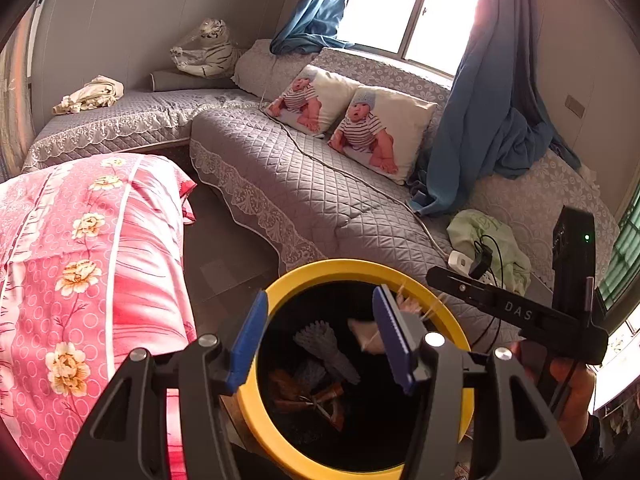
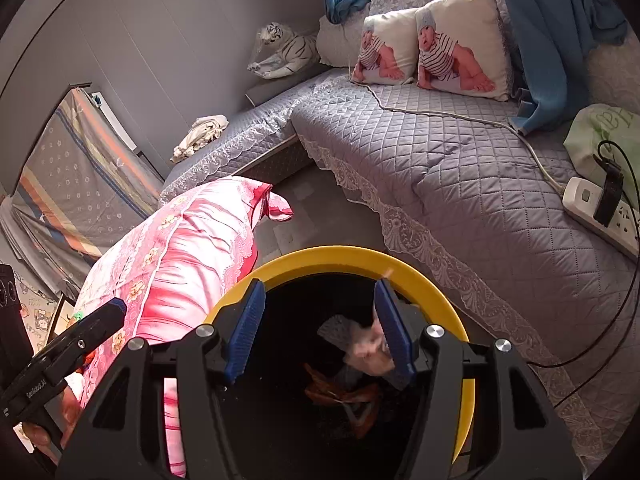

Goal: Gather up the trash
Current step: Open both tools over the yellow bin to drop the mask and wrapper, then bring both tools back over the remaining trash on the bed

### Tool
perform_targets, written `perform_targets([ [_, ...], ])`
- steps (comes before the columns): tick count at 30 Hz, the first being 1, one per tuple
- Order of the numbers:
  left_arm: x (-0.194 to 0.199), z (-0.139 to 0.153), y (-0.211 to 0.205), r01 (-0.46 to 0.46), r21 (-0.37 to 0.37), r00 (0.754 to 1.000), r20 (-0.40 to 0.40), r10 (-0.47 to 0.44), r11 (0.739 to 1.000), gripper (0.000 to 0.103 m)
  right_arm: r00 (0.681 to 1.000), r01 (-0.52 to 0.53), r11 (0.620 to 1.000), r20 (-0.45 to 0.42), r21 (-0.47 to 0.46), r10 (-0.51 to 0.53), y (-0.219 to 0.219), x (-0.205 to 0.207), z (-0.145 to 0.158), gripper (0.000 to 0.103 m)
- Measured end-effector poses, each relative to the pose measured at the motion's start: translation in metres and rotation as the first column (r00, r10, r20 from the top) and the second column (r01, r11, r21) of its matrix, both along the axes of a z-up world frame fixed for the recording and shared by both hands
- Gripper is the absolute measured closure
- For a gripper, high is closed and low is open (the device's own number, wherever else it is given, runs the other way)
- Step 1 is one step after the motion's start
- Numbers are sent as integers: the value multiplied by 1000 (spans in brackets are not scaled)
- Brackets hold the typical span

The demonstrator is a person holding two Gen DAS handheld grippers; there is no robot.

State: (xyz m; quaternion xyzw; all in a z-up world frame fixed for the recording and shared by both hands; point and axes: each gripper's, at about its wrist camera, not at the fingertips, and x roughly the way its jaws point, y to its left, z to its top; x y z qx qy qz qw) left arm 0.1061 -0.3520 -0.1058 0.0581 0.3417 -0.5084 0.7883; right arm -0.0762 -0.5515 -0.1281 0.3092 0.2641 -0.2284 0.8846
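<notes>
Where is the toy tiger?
The tiger sits far back left in both views, in the sofa corner against the wall, left of the baby pillows.

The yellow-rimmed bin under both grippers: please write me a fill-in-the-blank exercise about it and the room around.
1. The rim of the trash bin is coloured ____.
2. Both grippers, left gripper and right gripper, hang over the bin with jaws ____.
3. The two pillows show a picture of a ____.
4. The curtains are ____.

Missing words: yellow; open; baby; blue
</notes>
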Motion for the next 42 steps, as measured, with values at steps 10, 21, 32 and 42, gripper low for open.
perform_targets([
  [10, 22, 35, 49, -124, -62, 991, 42, 127, 990, 51, 996, -68, 995, 50, -67, 72, 24, 16, 36, 48],
  [21, 45, 82, 135, -303, -137, 939, 125, 320, 943, 51, 959, -247, 956, 104, -158, 264, 86, 75, 89, 47],
  [32, 62, 112, 244, -481, -182, 839, 186, 510, 858, 51, 858, -463, 849, 113, -255, 501, 184, 151, 137, 43],
  [42, 56, 120, 337, -614, -204, 737, 197, 646, 763, 51, 711, -672, 703, 62, -234, 701, 281, 238, 144, 41],
])
